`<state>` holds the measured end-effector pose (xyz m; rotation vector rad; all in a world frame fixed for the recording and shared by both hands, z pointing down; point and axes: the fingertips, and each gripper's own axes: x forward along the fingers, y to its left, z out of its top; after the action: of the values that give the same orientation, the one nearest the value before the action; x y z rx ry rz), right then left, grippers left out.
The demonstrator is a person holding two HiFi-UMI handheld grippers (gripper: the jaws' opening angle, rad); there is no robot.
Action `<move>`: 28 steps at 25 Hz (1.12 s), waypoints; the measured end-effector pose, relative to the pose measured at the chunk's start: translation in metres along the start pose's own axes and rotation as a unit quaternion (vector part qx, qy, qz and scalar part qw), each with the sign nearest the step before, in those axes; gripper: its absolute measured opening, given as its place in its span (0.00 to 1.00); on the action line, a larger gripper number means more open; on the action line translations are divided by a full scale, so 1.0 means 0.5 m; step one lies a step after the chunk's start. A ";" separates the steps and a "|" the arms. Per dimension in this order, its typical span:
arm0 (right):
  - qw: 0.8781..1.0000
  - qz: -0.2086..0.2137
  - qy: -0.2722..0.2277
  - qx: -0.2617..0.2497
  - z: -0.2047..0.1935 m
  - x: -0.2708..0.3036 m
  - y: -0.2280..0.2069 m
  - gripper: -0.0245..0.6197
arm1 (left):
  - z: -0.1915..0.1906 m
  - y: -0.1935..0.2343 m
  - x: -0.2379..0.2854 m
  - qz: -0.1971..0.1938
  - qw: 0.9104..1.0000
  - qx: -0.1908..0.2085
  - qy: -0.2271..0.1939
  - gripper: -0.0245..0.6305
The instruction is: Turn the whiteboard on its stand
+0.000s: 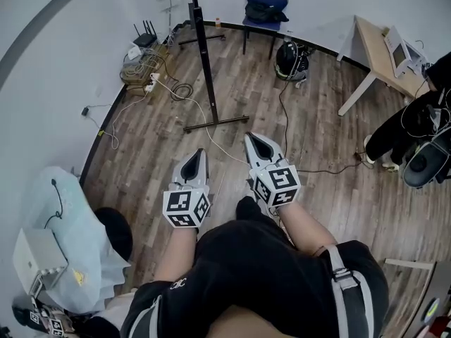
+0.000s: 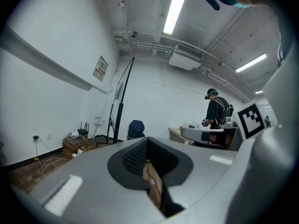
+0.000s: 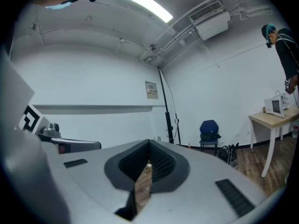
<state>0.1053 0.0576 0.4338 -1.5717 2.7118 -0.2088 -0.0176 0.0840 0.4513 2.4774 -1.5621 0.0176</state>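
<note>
Head view, near to far.

- Person's black shorts (image 1: 268, 273) are seen at the bottom edge, forearms stretched forward over the wood floor (image 1: 331, 189).
- Left gripper (image 1: 200, 153) is held just ahead of the knees. Its jaws are seen pressed together, with only a thin slit between the ribbed pads and nothing in it. Its marker cube (image 1: 187, 208) sits at the rear.
- Right gripper (image 1: 251, 139) is held beside it, slightly further forward and apart from the left. Its jaws are likewise closed on nothing, and floor planks are glimpsed through the slit. Its marker cube (image 1: 284, 184) faces up.
- Both grippers are held roughly level and aimed at the far wall.
- A seated figure in pale blue clothing (image 1: 67, 224) is noted at the floor's near-left edge.
- A white cable (image 1: 211, 134) is trailed across the floor just ahead of the gripper tips.
- The whiteboard (image 1: 203, 55) stands mid-floor, beyond both grippers and untouched by either. It is seen edge-on as a dark upright, with its foot bar (image 1: 215, 123) flat on the planks nearest the grippers.
- Another person (image 1: 398, 132) in black is placed at the floor's right edge.
- A router (image 1: 145, 36) and a cable tangle (image 1: 141, 67) are piled at the far-left edge by the wall.
- A black bag (image 1: 290, 60) lies on the floor beyond the whiteboard, to its right.
- A wooden desk (image 1: 377, 51) is set in the far-right corner.
- A blue chair (image 1: 266, 2) is placed against the far wall.
</note>
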 end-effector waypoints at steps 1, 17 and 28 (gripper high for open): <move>1.000 0.003 0.002 -0.001 -0.004 -0.004 0.006 0.05 | -0.003 -0.002 -0.005 0.000 1.000 0.000 -0.001 0.05; 0.999 -0.007 0.050 0.017 -0.076 0.025 -0.002 0.05 | -0.046 0.036 -0.012 0.007 1.000 -0.017 0.020 0.05; 1.000 0.006 0.017 0.008 -0.009 0.255 -0.087 0.05 | 0.010 0.165 0.149 0.041 0.999 -0.004 0.006 0.05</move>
<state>0.0792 -0.0732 0.4519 -1.5629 2.7375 -0.2590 -0.0592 -0.0176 0.4698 2.4001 -1.6540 0.0392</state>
